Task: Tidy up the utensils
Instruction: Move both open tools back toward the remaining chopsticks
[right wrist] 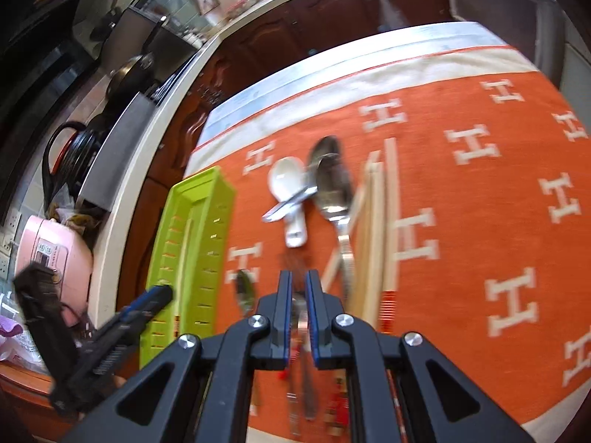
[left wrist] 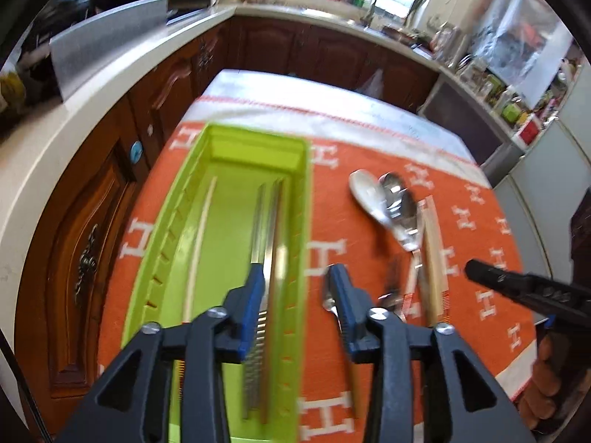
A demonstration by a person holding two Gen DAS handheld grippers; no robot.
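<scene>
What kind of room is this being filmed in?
Most likely a home kitchen: dark wooden cabinets under a pale countertop, a black pan and a pink rice cooker on it, a sink tap by the window.

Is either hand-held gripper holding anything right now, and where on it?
Left hand-held gripper: open, empty. Right hand-held gripper: nearly closed around a blurred metal utensil; contact can't be confirmed.

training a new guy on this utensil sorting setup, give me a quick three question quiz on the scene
1. True or false: the white spoon lies inside the green tray.
2. The left claw is: A open, B shut on a spoon, C out of view.
3. Fill in: the cloth is ____ with white H marks.
Key: 1 false; 2 A; 3 orange.
</scene>
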